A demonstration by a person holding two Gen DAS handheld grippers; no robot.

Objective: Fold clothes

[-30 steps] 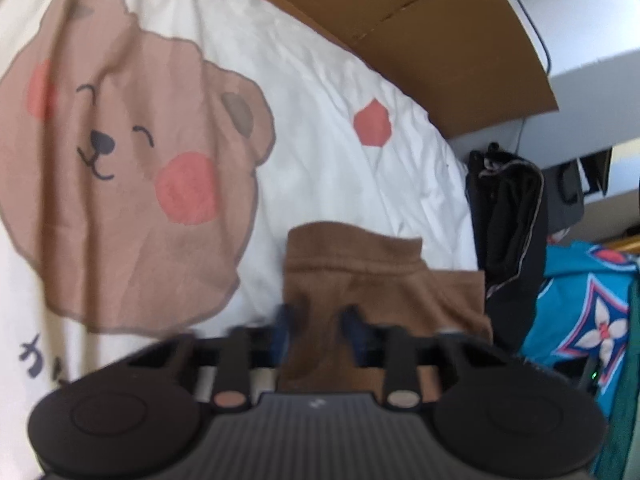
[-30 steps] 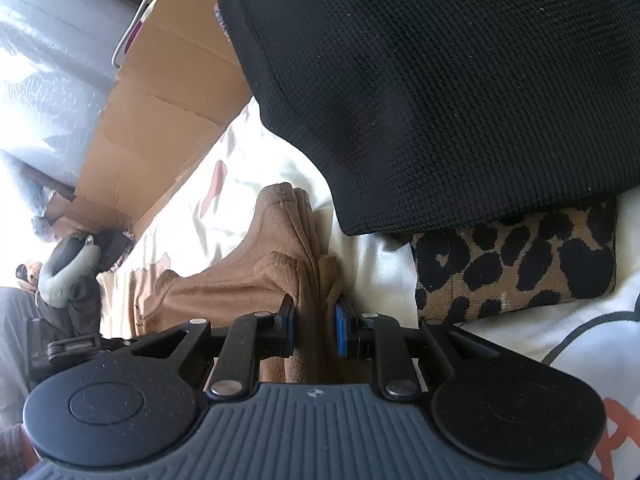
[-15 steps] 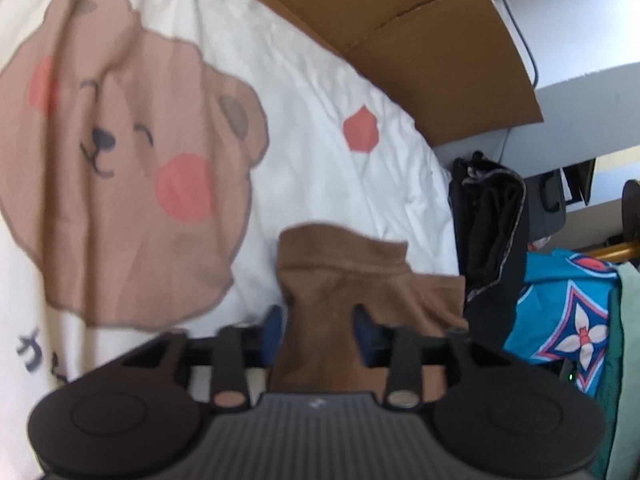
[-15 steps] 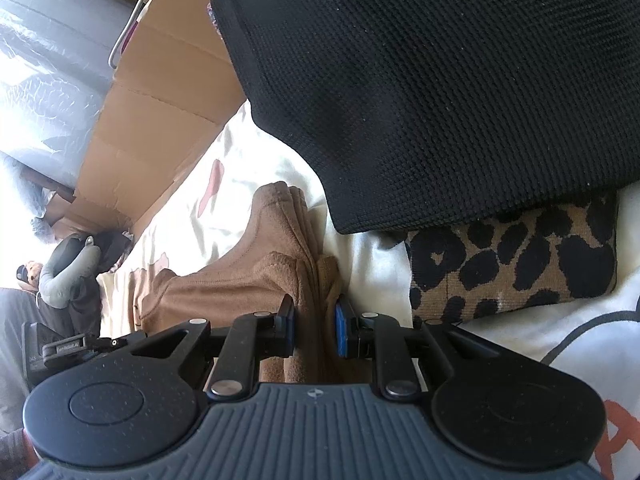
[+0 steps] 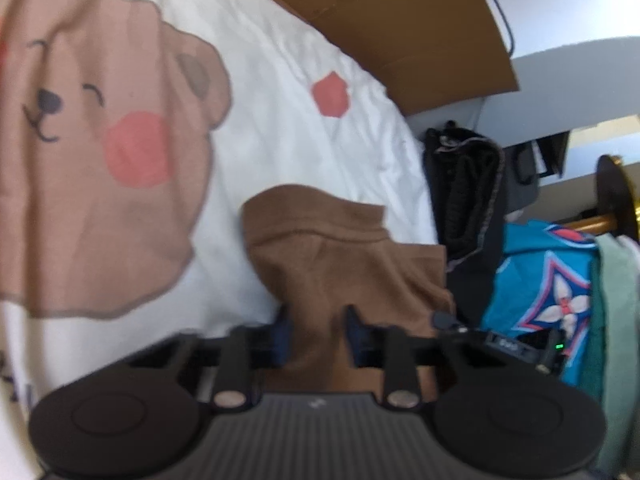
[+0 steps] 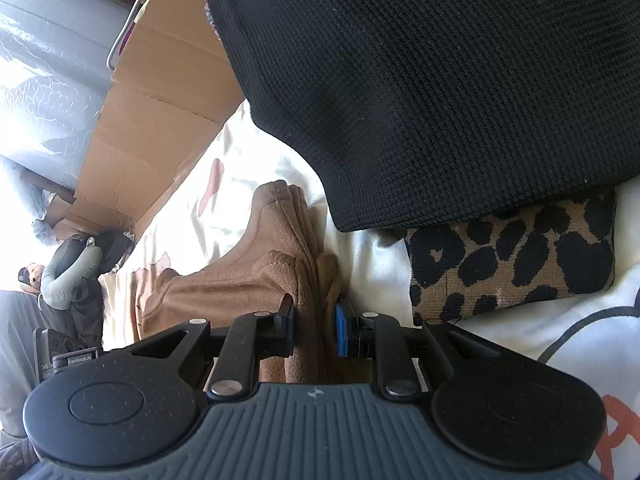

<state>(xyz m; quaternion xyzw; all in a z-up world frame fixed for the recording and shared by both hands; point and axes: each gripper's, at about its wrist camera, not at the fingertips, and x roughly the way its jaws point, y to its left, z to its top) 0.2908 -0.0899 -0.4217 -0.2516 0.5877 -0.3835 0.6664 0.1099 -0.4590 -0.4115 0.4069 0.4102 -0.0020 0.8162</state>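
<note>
Left gripper (image 5: 316, 336) jaws closing on brown garment (image 5: 344, 264) between them (pads pressing), right gripper (image 6: 315, 330) clamped on its bunched folds

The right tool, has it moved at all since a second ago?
No. The right tool sits where it was, shut on the brown garment, with the leopard print cushion and black knit at the same spots.

A garment (image 5: 340, 256) lies on a bedsheet (image 5: 280, 80), a box (image 5: 400, 12) behind.
</note>
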